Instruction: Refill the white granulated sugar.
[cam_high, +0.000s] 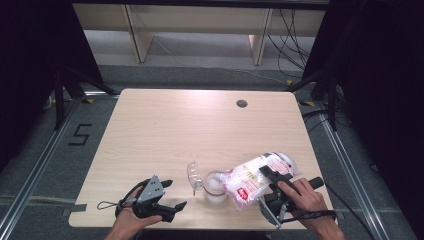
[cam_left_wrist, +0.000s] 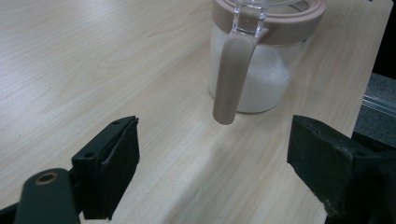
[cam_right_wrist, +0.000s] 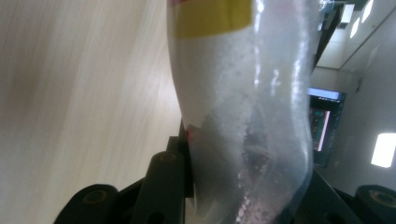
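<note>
From above, the wooden table (cam_high: 165, 130) carries a small glass jar (cam_high: 216, 187) near its front edge, with white grains inside and its clear lid (cam_high: 192, 175) flipped open to the left. The right gripper (cam_high: 274, 186) grasps a plastic bag of white grains (cam_high: 252, 180), and the bag lies tilted with its lower end just at the jar's mouth. The left gripper (cam_high: 172, 195) rests near the front edge, left of the jar and apart from it, with its jaws spread and nothing between them.

In the left gripper view, the two black jaws stand wide apart over bare wood. The jar (cam_left_wrist: 261, 56) is in front of them, with a beige rim and a beige spoon handle (cam_left_wrist: 232, 77) hanging down its side.

In the right gripper view, the bag (cam_right_wrist: 243, 116) is pressed between the jaws. It is clear plastic with a yellow label at the top and grains inside.
</note>
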